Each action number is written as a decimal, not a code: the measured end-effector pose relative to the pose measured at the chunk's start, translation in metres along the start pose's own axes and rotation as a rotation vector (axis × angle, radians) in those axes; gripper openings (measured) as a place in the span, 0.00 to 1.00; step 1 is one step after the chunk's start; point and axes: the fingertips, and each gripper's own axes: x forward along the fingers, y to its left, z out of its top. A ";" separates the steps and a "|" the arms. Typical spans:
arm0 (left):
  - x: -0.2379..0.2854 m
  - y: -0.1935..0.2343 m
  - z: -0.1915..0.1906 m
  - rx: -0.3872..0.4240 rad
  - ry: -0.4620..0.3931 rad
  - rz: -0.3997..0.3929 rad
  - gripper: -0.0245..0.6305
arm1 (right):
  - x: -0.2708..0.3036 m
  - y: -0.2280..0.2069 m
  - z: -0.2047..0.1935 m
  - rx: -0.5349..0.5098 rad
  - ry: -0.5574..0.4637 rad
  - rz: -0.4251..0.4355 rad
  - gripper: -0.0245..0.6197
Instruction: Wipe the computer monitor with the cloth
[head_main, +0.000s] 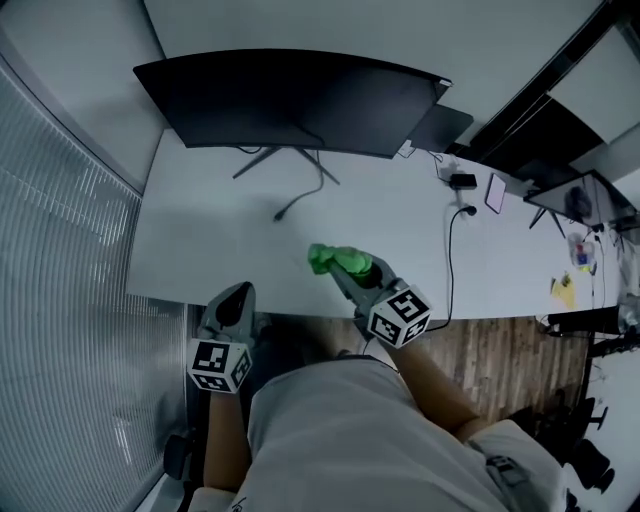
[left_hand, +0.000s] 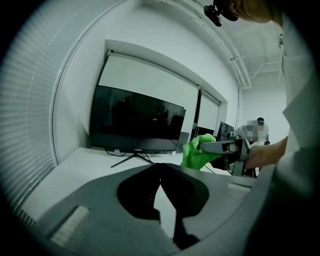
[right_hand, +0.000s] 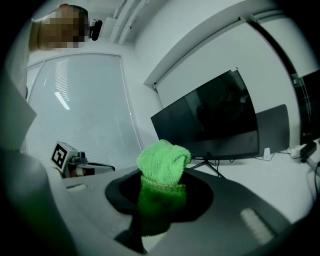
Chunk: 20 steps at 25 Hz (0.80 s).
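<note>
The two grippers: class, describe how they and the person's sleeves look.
Both the left gripper and right gripper have grey moulded bodies with dark jaws. Each carries a white cube bearing black square markers. The person wears a pale short-sleeved shirt.

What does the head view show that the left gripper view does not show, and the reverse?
Only the head view shows the wooden floor and the marker cube on the left gripper. Only the left gripper view shows that gripper's jaws together, with nothing between them. Both show the dark monitor, the white desk and the green cloth held in the right gripper.
</note>
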 end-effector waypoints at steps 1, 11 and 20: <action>0.001 0.015 0.003 -0.003 -0.002 -0.006 0.05 | 0.014 0.003 0.003 -0.005 -0.001 -0.010 0.21; 0.017 0.130 0.044 0.006 -0.013 -0.098 0.05 | 0.113 0.017 0.087 -0.084 -0.107 -0.138 0.21; 0.063 0.138 0.106 0.088 -0.046 -0.252 0.05 | 0.134 0.001 0.198 -0.292 -0.211 -0.285 0.21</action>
